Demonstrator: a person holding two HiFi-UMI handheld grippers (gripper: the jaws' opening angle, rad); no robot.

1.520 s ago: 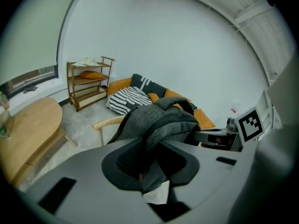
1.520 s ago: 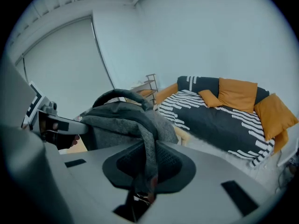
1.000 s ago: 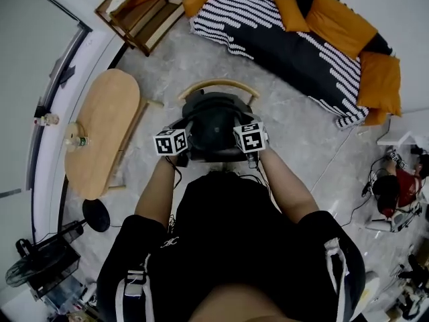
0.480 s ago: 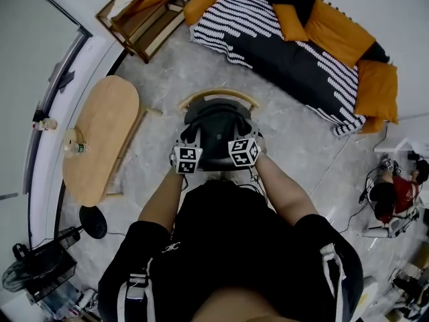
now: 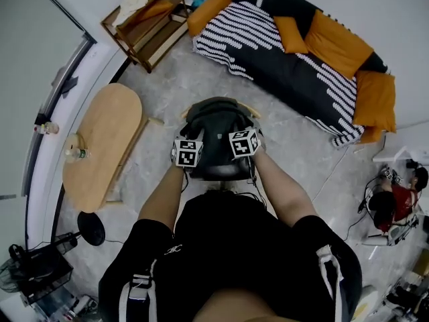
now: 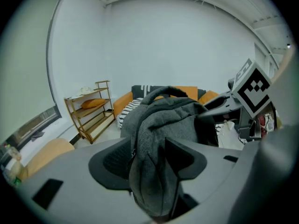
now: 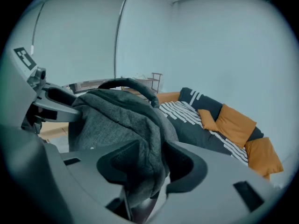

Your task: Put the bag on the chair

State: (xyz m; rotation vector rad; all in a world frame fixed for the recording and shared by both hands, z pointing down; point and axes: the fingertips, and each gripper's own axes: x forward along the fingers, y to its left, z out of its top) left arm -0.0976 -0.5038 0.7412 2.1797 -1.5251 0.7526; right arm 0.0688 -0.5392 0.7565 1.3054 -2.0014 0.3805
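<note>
The bag (image 5: 214, 134), a dark grey fabric backpack, sits on the chair (image 5: 251, 110) and covers most of its curved wooden backrest. My left gripper (image 5: 193, 139) is at the bag's left side and my right gripper (image 5: 236, 133) at its right. In the left gripper view the jaws of the left gripper (image 6: 152, 162) are opening, and a fold of the bag (image 6: 163, 120) hangs loose between them. In the right gripper view the right gripper (image 7: 152, 164) is opening too, with bag fabric (image 7: 121, 120) draped through the gap.
A sofa (image 5: 301, 52) with a striped cover and orange cushions stands beyond the chair. An oval wooden table (image 5: 100, 143) with a bottle (image 5: 75, 154) is on the left, and a wooden shelf (image 5: 147, 19) at the back left. A person (image 5: 392, 200) sits at the right edge.
Both grippers have come closer together and moved forward with the bag. The bag now hides most of the chair's backrest.
</note>
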